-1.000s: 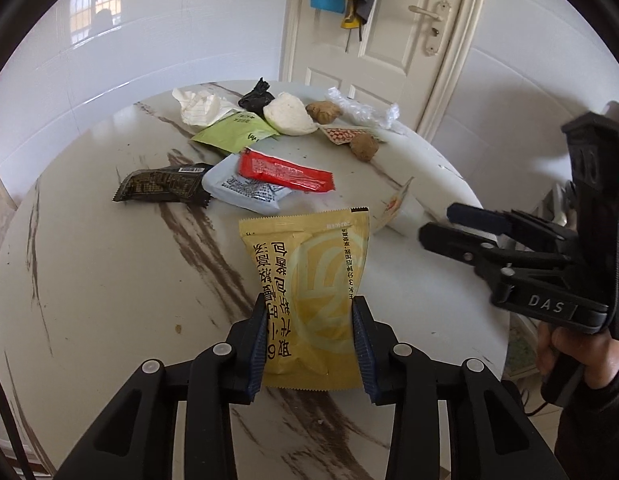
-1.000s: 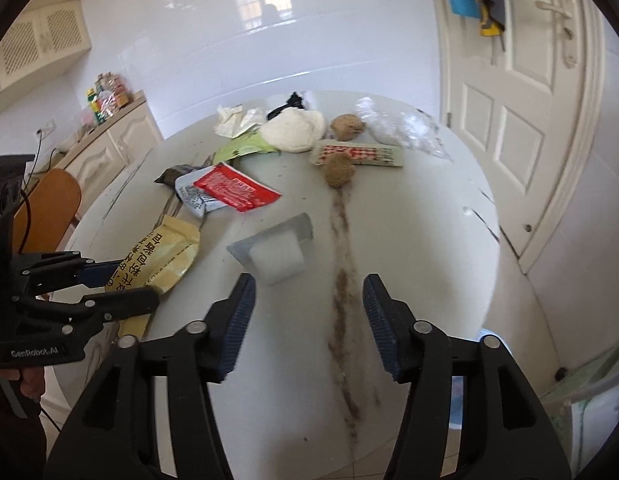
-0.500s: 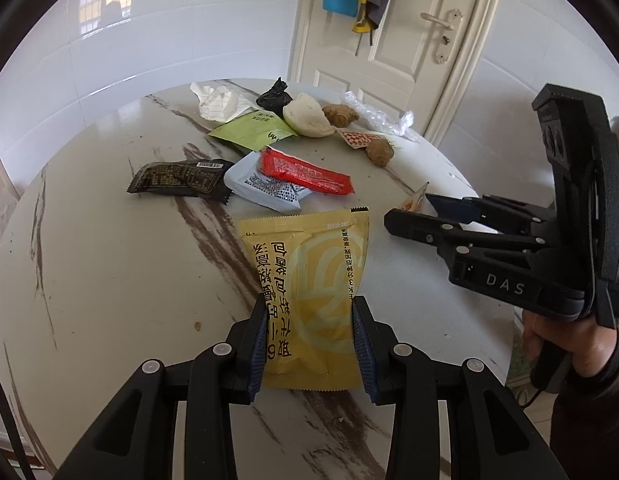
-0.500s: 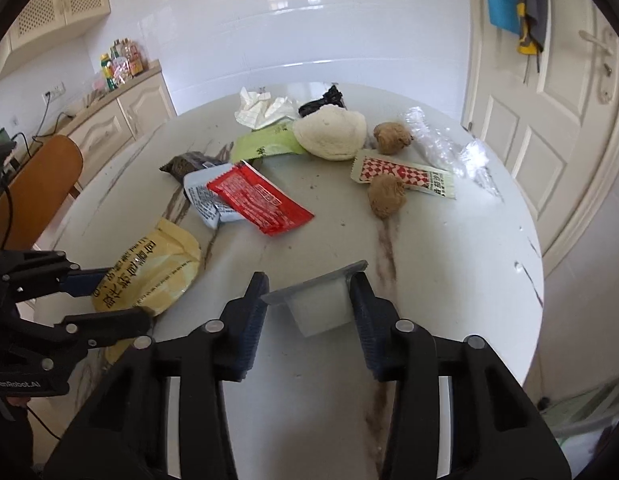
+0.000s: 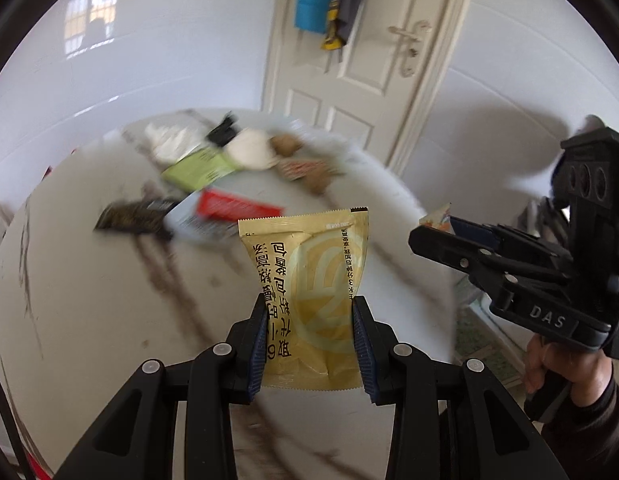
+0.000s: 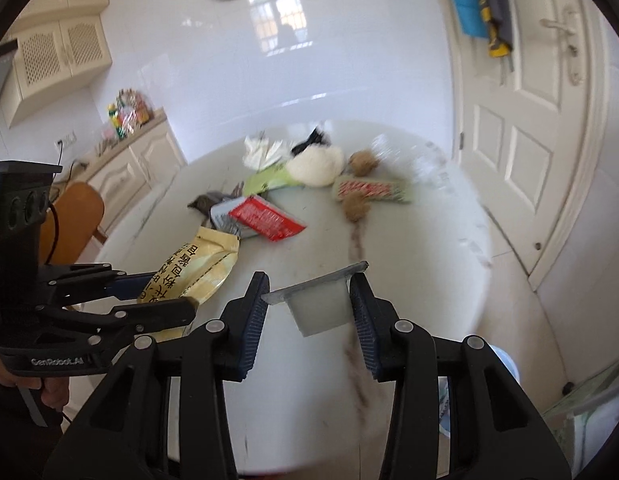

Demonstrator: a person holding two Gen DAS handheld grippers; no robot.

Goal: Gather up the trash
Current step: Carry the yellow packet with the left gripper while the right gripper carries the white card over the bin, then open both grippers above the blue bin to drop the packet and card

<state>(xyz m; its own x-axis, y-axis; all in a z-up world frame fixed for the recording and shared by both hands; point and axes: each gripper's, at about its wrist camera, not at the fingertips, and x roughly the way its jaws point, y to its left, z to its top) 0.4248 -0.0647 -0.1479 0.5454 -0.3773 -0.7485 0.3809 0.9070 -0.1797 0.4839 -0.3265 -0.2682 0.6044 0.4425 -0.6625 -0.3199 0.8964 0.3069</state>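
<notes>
My left gripper (image 5: 310, 336) is shut on a yellow snack packet (image 5: 309, 280) and holds it above the round marble table (image 5: 89, 300); the packet also shows in the right wrist view (image 6: 197, 268). My right gripper (image 6: 310, 312) is shut on a small clear plastic cup with a foil lid (image 6: 319, 304), lifted off the table. The right gripper also shows at the right of the left wrist view (image 5: 429, 236). More trash lies on the far half of the table: a red sachet (image 6: 265, 218), a green packet (image 6: 269, 180), a dark wrapper (image 5: 129, 216).
A white bun-like lump (image 6: 315, 166), two brown lumps (image 6: 357, 204), a checked wrapper (image 6: 373, 190), crumpled tissue (image 6: 263, 150) and clear plastic (image 6: 429, 168) lie at the back. A white door (image 6: 521, 120) is on the right, an orange chair (image 6: 73, 216) and cabinets on the left.
Both grippers have lifted with their loads and tilted upward. The right gripper, open a second ago, closed on the cup and raised it off the table.
</notes>
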